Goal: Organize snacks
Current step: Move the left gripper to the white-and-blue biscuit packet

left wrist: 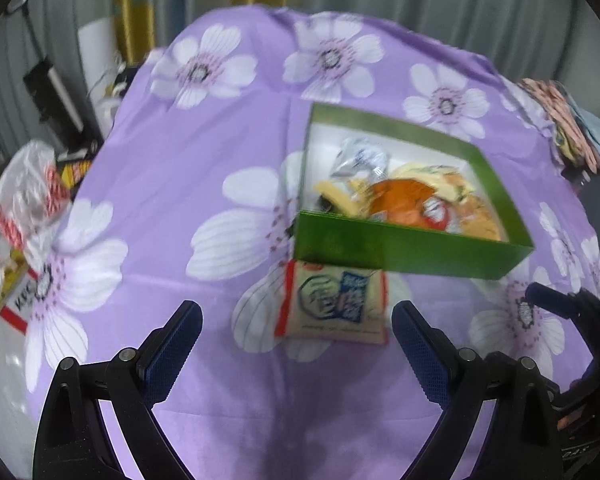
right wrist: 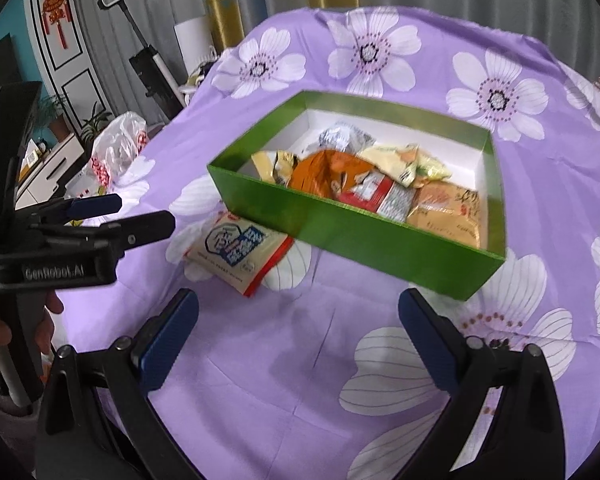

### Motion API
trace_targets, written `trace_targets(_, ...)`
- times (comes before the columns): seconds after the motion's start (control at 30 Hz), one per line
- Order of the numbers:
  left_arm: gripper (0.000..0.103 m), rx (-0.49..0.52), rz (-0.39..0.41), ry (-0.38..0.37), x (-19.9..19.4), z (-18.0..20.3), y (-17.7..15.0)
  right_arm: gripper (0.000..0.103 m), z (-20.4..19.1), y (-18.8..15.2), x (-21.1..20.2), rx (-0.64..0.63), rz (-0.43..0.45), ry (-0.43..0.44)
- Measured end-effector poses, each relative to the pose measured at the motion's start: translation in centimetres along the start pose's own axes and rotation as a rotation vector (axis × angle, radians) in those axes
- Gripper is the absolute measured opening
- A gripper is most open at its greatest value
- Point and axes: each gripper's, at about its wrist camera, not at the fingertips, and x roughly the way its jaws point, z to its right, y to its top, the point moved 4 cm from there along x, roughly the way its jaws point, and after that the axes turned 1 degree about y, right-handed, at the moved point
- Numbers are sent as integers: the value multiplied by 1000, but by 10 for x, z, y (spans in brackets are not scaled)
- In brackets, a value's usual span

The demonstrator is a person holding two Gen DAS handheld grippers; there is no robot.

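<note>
A green box sits on the purple flowered cloth and holds several snack packets, among them an orange one and a silver one. One beige packet with blue print and red edges lies flat on the cloth against the box's near wall. My left gripper hovers open just short of that packet, which lies between the lines of its fingers. My right gripper is open and empty over bare cloth before the box. The left gripper also shows at the right wrist view's left edge.
The cloth-covered table drops off at left. Beyond that edge are a clear plastic bag with red print and a yellow-and-white carton. Folded patterned fabric lies at the far right. Curtains hang behind.
</note>
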Motion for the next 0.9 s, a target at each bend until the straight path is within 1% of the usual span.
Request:
trace_targets(0.13,96,-37,-35,-6,13,-13,-7,101,-1,-5,14,1,-33,9)
trace_targets(0.33,96,-74,-73,-62,27,-19,-14,100,-6,-12,30,-9,-67,36)
trace_targets(0.43,96,-77,-68,-87,30,-16,-14,100,-9,-15,37,-7,-71,63)
trace_targets(0.5,96,-80,-79,-115,34,-13,-13,100,-11,-15,42,-3,-74,86)
trace_targets(0.6,96,-73,-91,-127,40,-10,-11,100,-14,-14,51,5,-75,122)
trace_targets(0.67,96,-74,-100,-148,43,-8,-9,99,-17,-13,56,9,-76,142)
trace_targets(0.9,96,-55,-118,-171,53,-2,-4,95,-22,-6,73,20,-85,194)
